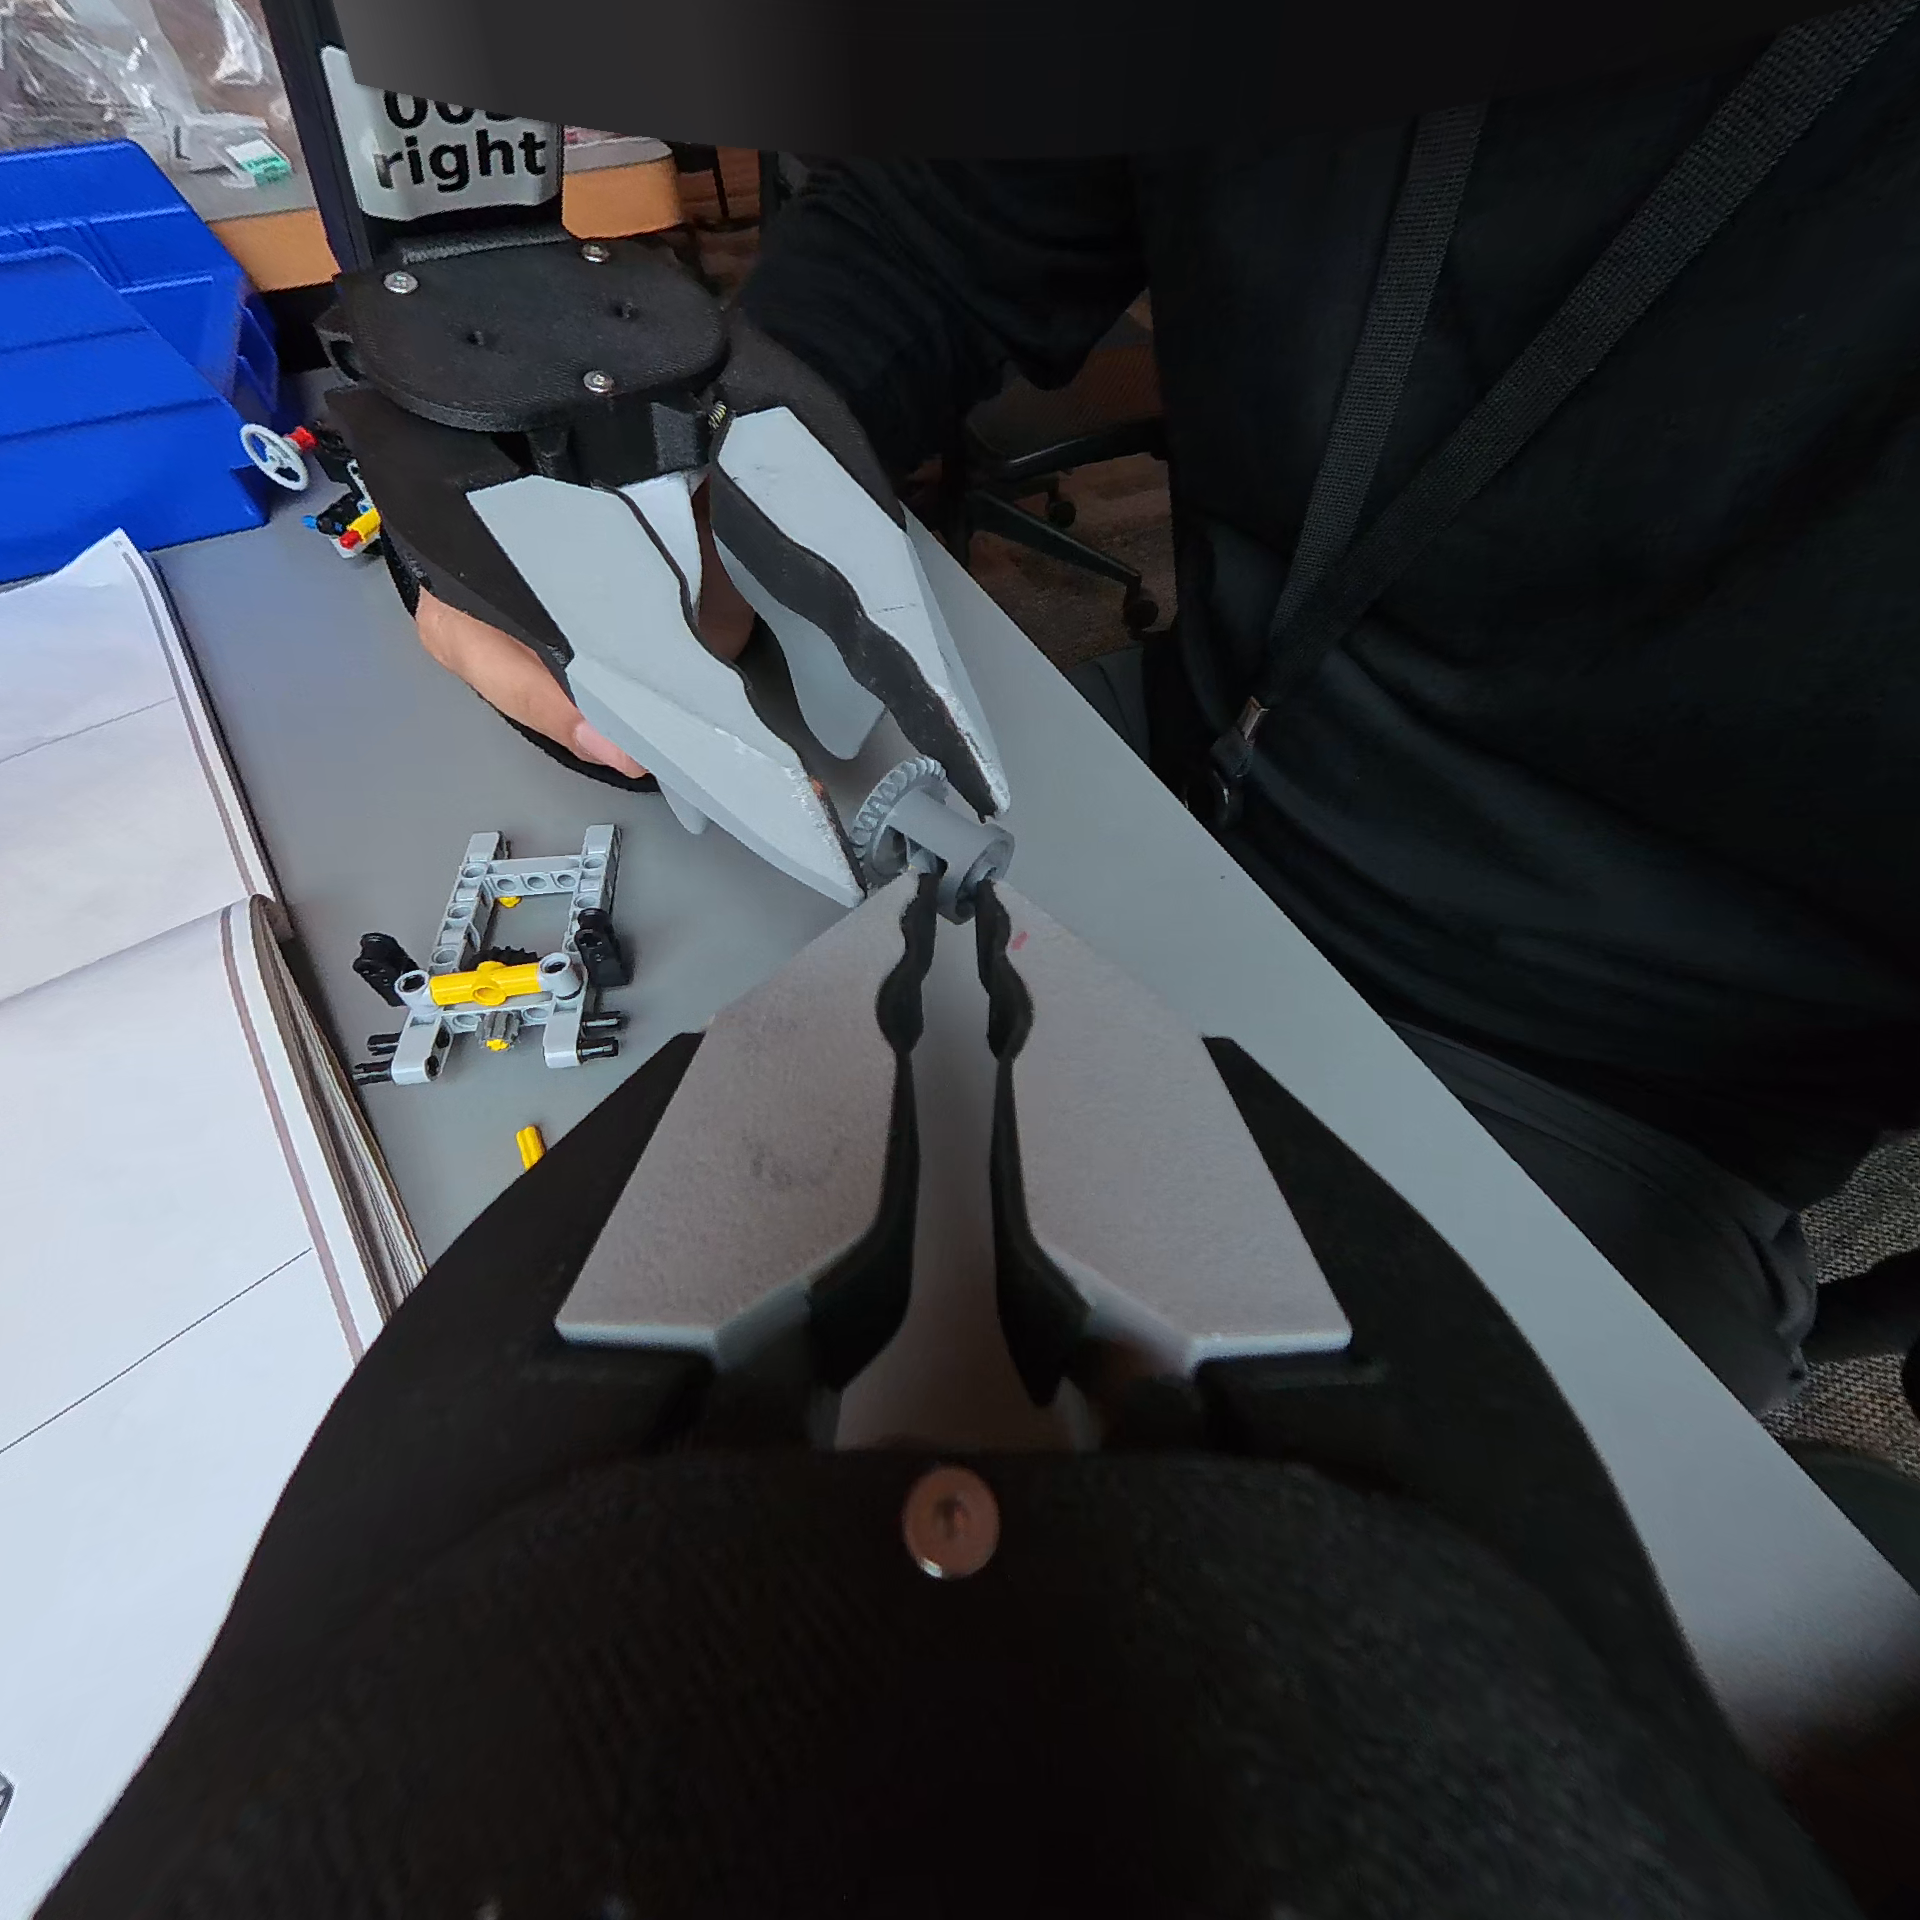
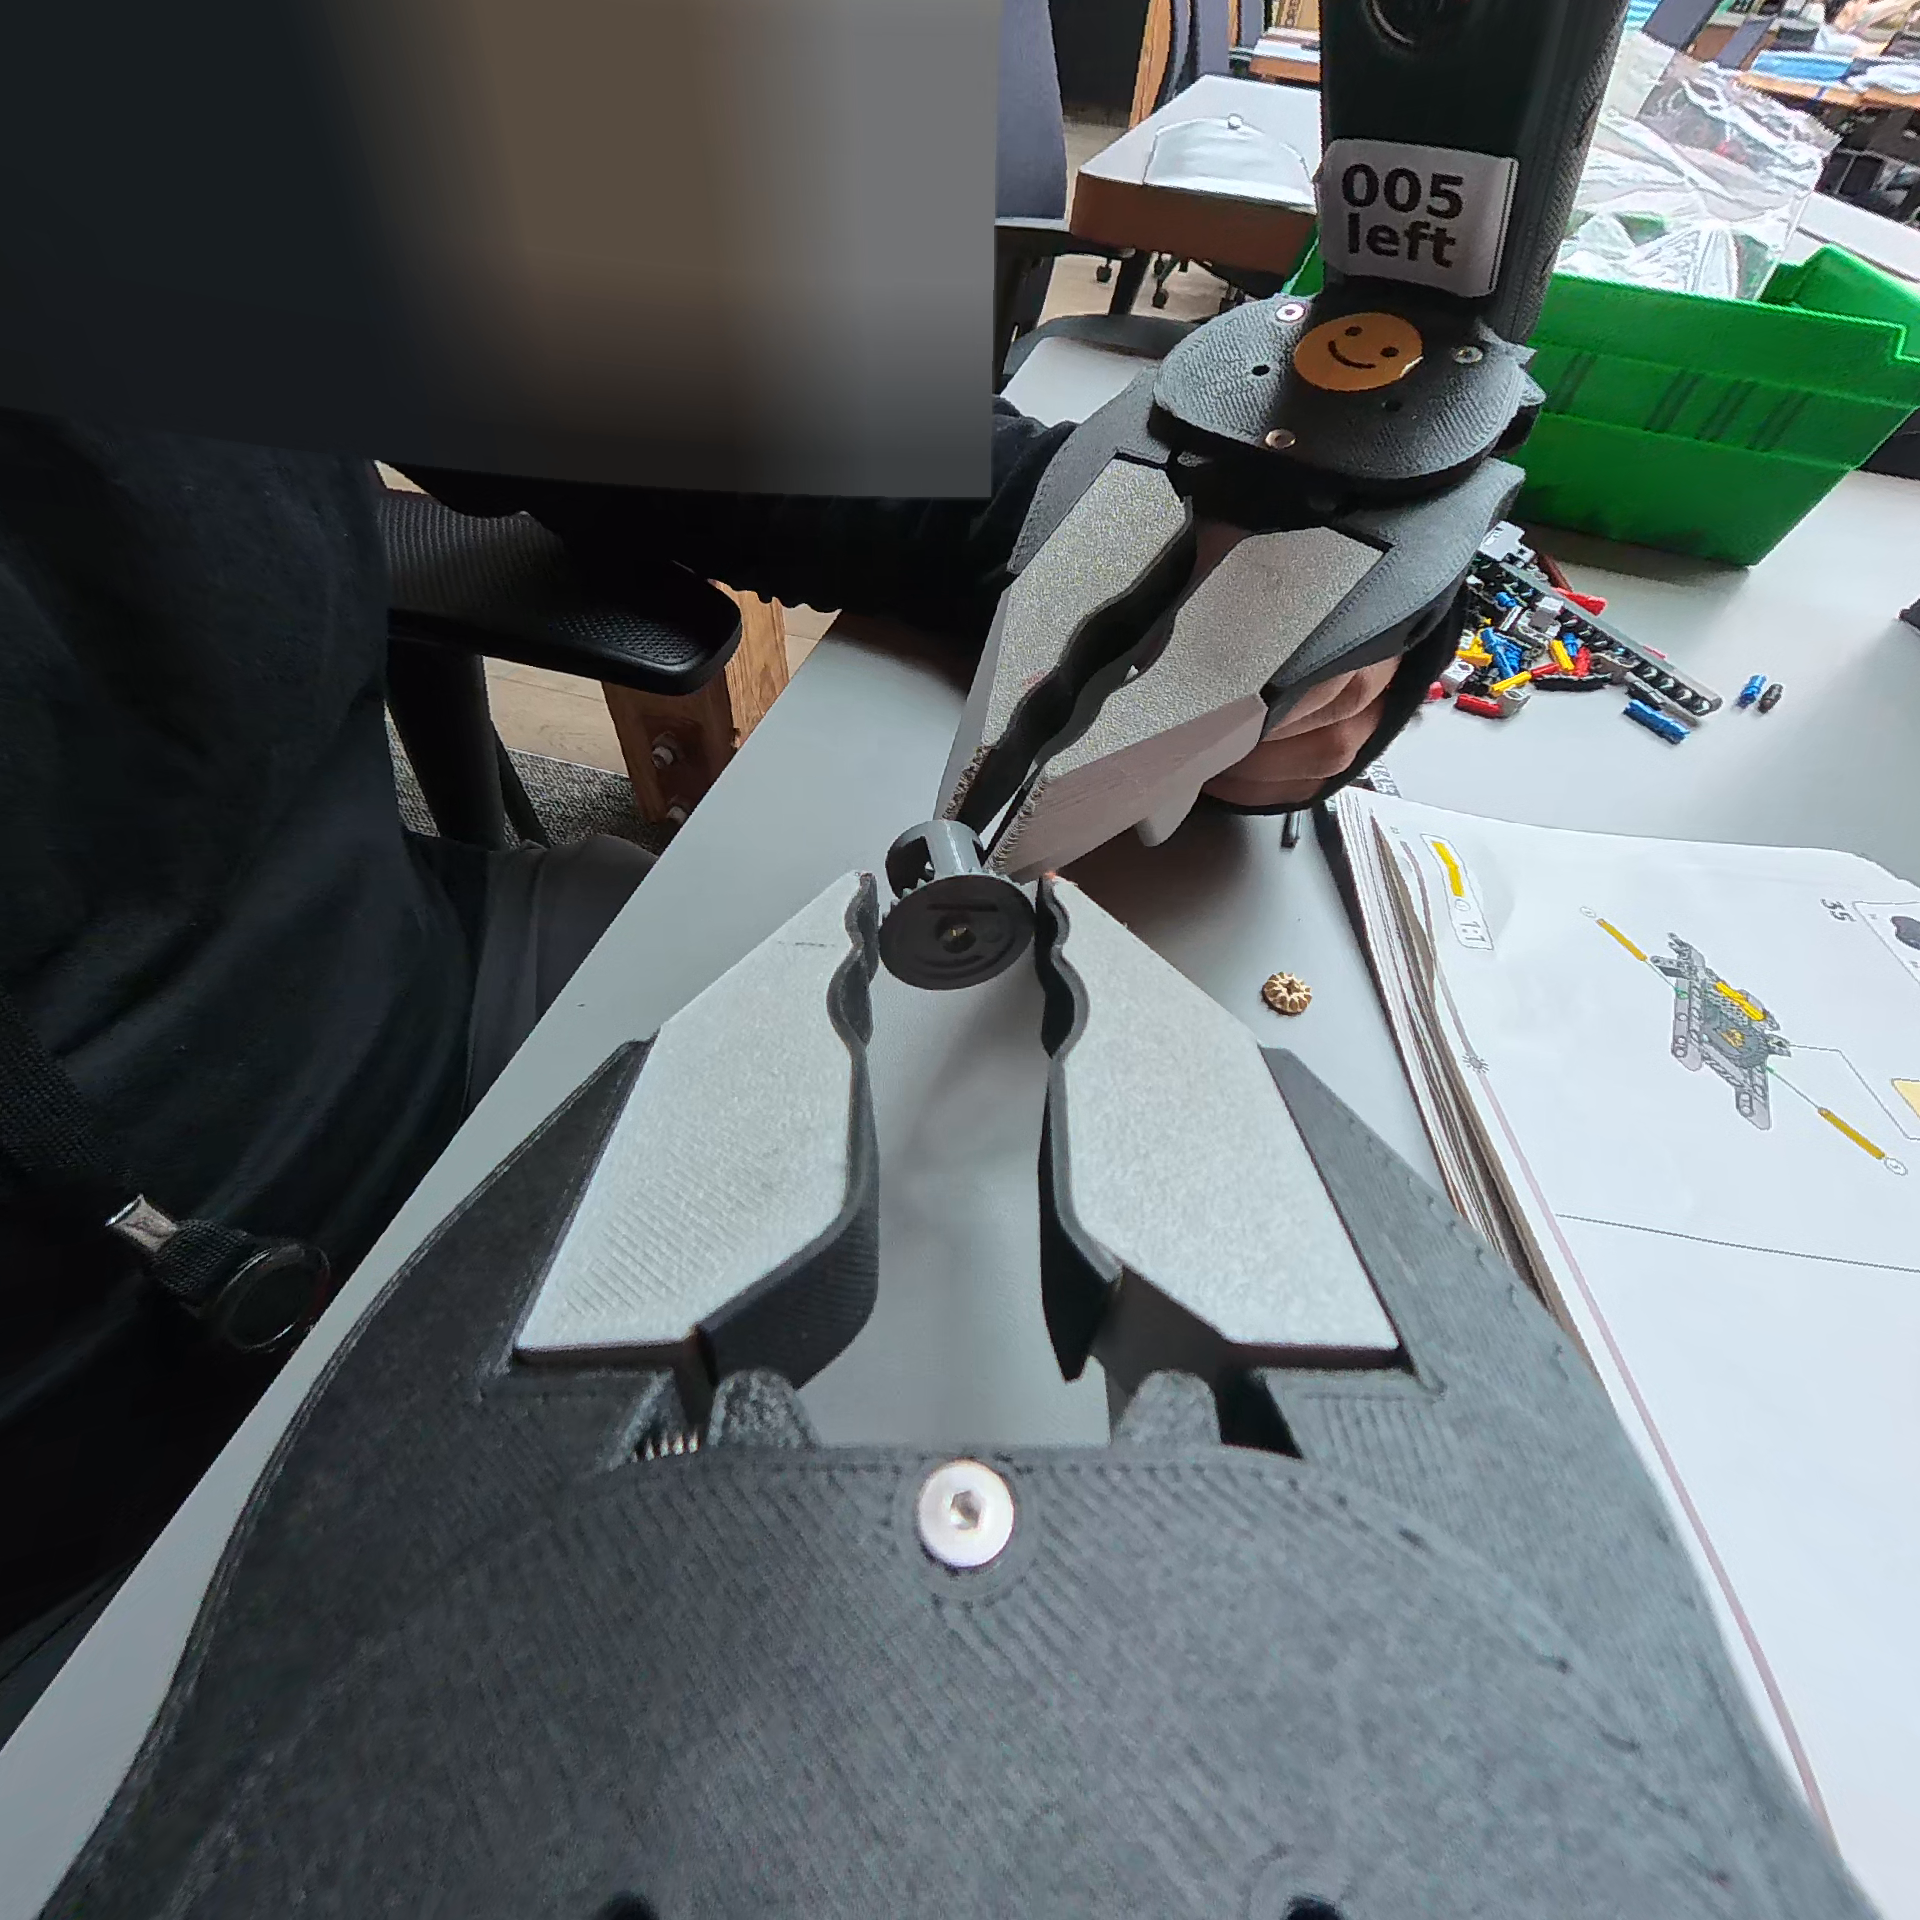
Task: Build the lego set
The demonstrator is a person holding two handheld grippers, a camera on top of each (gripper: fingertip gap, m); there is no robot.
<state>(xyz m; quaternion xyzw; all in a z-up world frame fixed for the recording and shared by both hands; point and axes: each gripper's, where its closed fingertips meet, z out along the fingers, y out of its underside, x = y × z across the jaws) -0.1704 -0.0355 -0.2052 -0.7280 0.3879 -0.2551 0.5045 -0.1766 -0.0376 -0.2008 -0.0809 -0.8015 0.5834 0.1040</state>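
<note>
Presently I hold a small grey sub-assembly in the air above the near edge of the grey table (image 1: 343, 727), shared between both tools. My right gripper (image 2: 956, 894) has its jaws partly open and closed on the toothed gear wheel (image 2: 956, 933), one fingertip on each side of its rim. From that wheel a grey sleeve (image 1: 951, 831) runs straight away from the right tool toward the left one. My left gripper (image 1: 951, 899) has its jaws drawn nearly together; in the left wrist view its tips sit at the sleeve's far end, seemingly pinching a thin dark stub there, though what exactly they grip is too small to tell.

The long axis of the piece thus lies along the line joining the two tools, which face each other tip to tip. I judge that any pressing or sliding must run along that axis, with the right tool as anchor.

The partly built grey and yellow frame (image 1: 499, 961) lies on the table well apart, beside the open instruction booklet (image 2: 1662, 1039). A tan gear (image 2: 1286, 992) rests near the booklet's edge.
</note>
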